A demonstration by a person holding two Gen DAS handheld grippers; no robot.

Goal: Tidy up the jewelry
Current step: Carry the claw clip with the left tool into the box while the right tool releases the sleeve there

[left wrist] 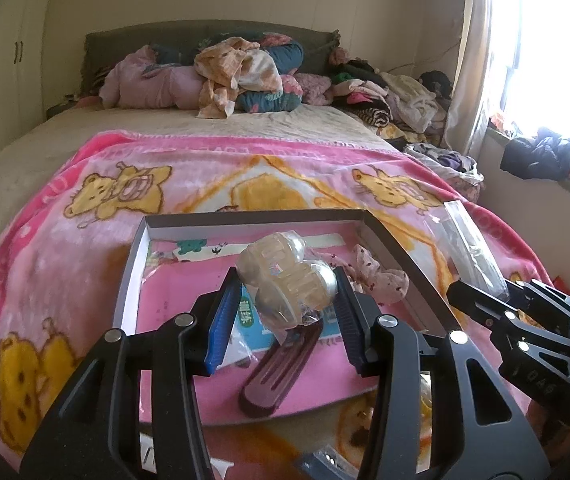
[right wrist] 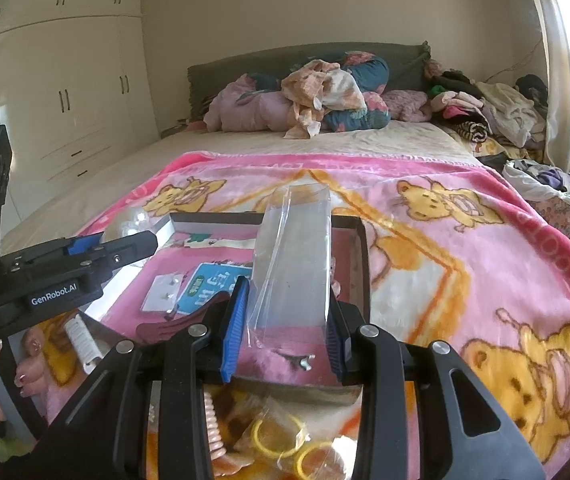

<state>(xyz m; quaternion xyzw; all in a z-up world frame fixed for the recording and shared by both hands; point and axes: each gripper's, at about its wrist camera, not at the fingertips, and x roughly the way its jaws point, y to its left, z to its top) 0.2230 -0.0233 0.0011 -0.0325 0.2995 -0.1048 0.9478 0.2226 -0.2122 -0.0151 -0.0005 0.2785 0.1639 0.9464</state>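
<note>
My left gripper (left wrist: 285, 300) is shut on a bagged clear yellowish hair claw clip (left wrist: 285, 280) and holds it above a shallow box tray (left wrist: 133, 264) on the pink bear blanket (left wrist: 65, 240). In the tray lie a dark maroon hair clip (left wrist: 277, 372), a blue card (left wrist: 257, 320) and a pink spotted scrunchie (left wrist: 381, 280). My right gripper (right wrist: 289, 320) is shut on an empty clear plastic bag (right wrist: 293, 264) above the tray's near right part (right wrist: 361, 248). The left gripper (right wrist: 85, 256) shows at left in the right wrist view.
Yellow hair ties in a bag (right wrist: 281, 436), a pink spiral clip (right wrist: 215, 428) and a white comb clip (right wrist: 83, 340) lie on the blanket near me. Piled clothes and pillows (left wrist: 237, 72) fill the bed's head. A wardrobe (right wrist: 65, 92) stands left, a window (left wrist: 545, 48) right.
</note>
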